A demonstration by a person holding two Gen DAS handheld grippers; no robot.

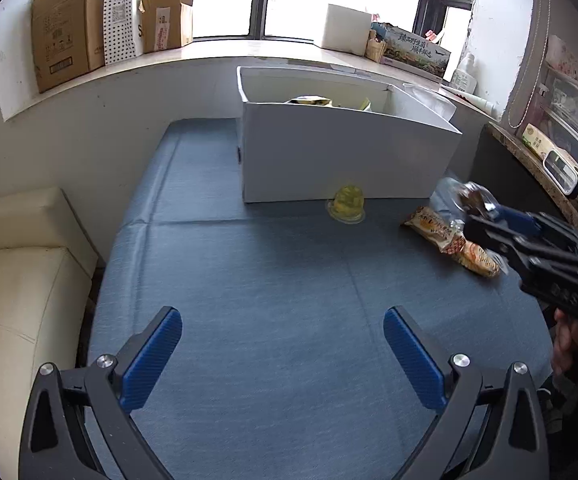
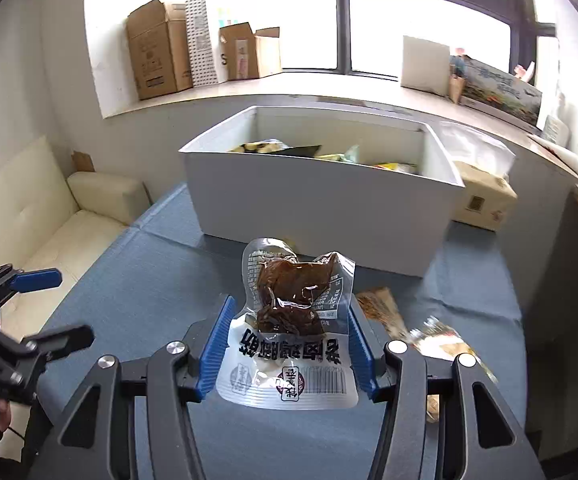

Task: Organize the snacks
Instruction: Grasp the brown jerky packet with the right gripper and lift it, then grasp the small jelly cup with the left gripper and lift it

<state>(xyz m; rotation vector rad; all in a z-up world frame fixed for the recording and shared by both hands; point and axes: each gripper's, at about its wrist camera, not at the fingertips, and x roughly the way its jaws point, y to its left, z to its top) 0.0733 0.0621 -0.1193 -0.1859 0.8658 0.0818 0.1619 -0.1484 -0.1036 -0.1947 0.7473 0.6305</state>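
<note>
The right hand-held gripper (image 2: 289, 344) is clenched on a clear vacuum-sealed snack pouch (image 2: 289, 320), its blue pads pressing the pouch's two side edges. The pouch is held above the blue surface (image 1: 269, 280), its long axis running straight out along the fingers: the printed, barcoded end sits back between the jaws and the brown contents point forward toward the white box (image 2: 321, 216). In the left wrist view the pouch appears blurred at the tip of that gripper, over the right part of the surface.

The left hand-held gripper (image 1: 283, 356) is released, jaws spread wide with nothing between them, hanging over bare cloth.

The box stands at the far edge of the surface, open-topped, with several packets already inside. Just in front of its near wall sits a yellow jelly cup (image 1: 346, 204). Orange-printed snack packets (image 1: 449, 240) lie to the right, near the surface's edge. The middle and left of the surface lie open; a cream sofa (image 1: 17, 280) borders the left side.
</note>
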